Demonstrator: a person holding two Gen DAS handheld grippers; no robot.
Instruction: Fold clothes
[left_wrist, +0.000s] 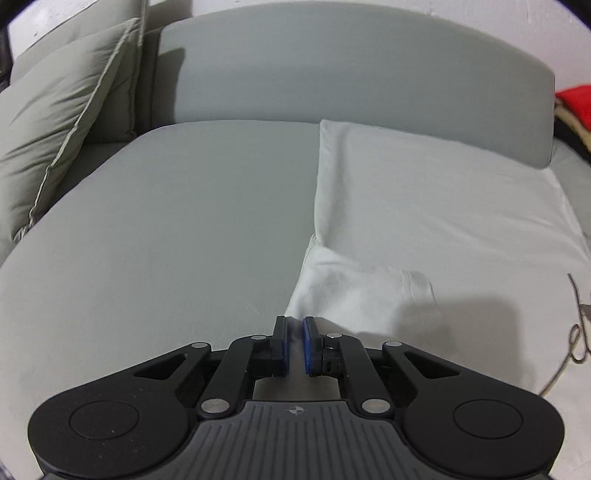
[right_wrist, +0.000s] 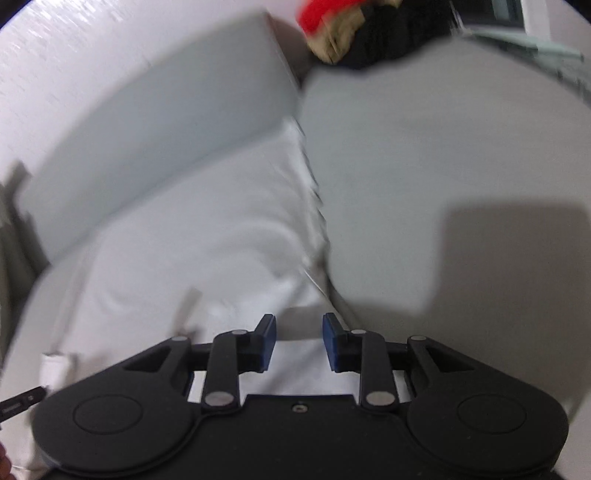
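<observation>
White cotton is what I'm working with — a pale garment (left_wrist: 424, 206) spread on the grey sofa seat (left_wrist: 166, 221), its far edge against the backrest (left_wrist: 351, 74) and a sleeve (left_wrist: 354, 291) folded in toward me on the left side.

My left gripper (left_wrist: 294, 323) sits at the sleeve's near corner with its jaws nearly together. A narrow gap shows between the blue pads (left_wrist: 307, 339), and I see no fold of cloth caught there, only something pale beneath, so I read it as released. If I lift now I would likely come away with nothing, or with a single thin layer that slips out.

My right gripper (right_wrist: 299, 321) hangs over the garment's near right edge, jaws part open, cloth under them and not pinched. That view is smeared, so I can't judge how close the pads are to the fabric. The risk there is closing blind — I could grab the seat cover along with the hem, or bunch the wrinkles already running along that edge.

If one side grips and the other misses, the fold will drag skewed and undo the tucked sleeve.

A loose cord (left_wrist: 576, 332) lies at the right of the left view, near enough to snag. The pile of red and dark clothes (right_wrist: 354, 33) beyond the backrest is well apart.
</observation>
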